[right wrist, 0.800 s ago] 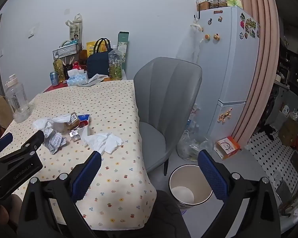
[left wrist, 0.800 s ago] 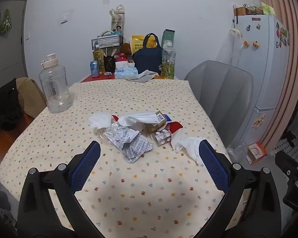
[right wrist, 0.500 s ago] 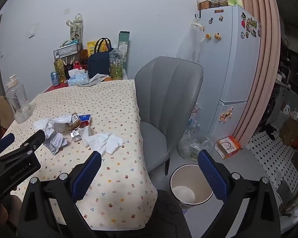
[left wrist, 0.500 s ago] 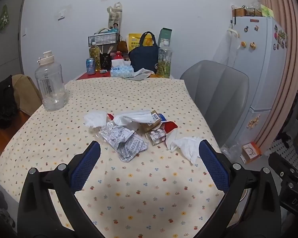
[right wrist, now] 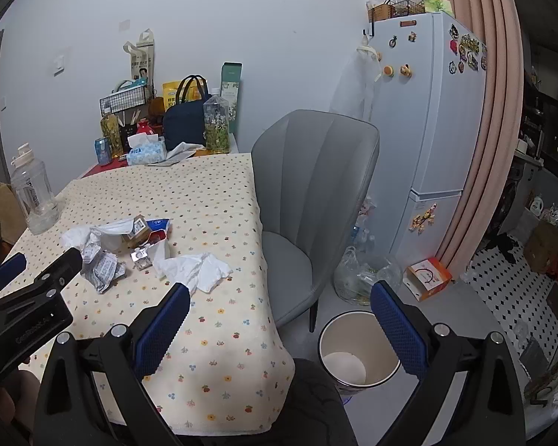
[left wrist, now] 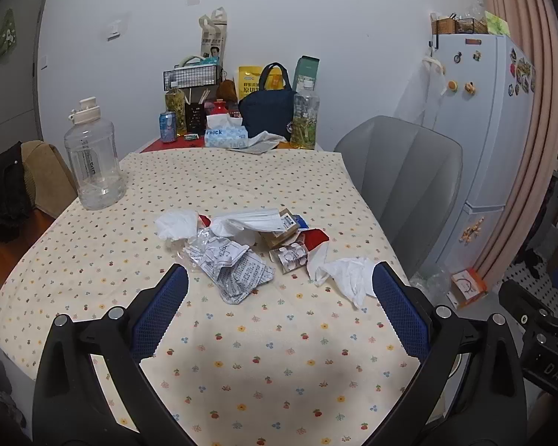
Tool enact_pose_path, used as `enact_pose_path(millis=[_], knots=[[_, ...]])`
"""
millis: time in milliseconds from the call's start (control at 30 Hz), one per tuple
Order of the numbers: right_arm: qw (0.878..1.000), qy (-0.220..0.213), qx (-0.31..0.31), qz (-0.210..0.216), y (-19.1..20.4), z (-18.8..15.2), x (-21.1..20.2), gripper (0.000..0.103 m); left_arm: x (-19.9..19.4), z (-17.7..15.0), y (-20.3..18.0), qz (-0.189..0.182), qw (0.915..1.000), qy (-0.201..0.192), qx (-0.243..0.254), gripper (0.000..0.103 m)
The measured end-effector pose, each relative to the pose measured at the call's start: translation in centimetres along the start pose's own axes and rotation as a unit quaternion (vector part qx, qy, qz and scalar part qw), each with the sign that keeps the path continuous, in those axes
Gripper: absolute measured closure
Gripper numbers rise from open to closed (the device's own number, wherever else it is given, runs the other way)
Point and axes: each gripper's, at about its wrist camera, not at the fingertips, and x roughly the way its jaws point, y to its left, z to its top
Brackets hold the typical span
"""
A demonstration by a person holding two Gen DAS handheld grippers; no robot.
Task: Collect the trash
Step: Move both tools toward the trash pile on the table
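A heap of trash lies mid-table: a white tissue (left wrist: 175, 223), crumpled printed wrappers (left wrist: 236, 273), a brown carton (left wrist: 279, 232), a red-and-white carton (left wrist: 314, 243) and a second crumpled tissue (left wrist: 349, 277). My left gripper (left wrist: 277, 277) hovers open just short of the heap, with nothing between its blue pads. My right gripper (right wrist: 281, 293) is open and empty over the table's right edge, with that tissue (right wrist: 197, 269) ahead to its left. A white trash bin (right wrist: 327, 330) stands on the floor below it.
The floral tablecloth (left wrist: 241, 353) also holds a large clear water jug (left wrist: 93, 160); bottles, a tissue box (left wrist: 225, 135) and a dark blue bag (left wrist: 268, 115) crowd the far end. A grey chair (right wrist: 312, 186) stands beside the table, with a fridge (right wrist: 427, 111) behind it.
The left wrist view has shifted very slightly over the table. Both grippers stay wide open and the trash has not moved.
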Motion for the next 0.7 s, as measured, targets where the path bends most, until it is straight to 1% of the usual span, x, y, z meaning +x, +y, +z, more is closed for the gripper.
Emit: enact_pose_path(millis=[100,200,700], knots=[[1.0,-0.004,0.002,-0.001,-0.03,-0.07,0.12,0.008,-0.18,-0.22,0.13,0.004,1.0,-0.004,0.0,0.005],[1.0,0.001,0.002,0.001,0.02,-0.23,0.31,0.008,-0.17,-0.46,0.27,0.002,1.0,0.0,-0.002,0.005],[1.0,-0.006,0.003,0.002,0.02,-0.02,0.06,0.008,-0.11,-0.43,0.73,0.003,0.9999,-0.002,-0.011,0.005]])
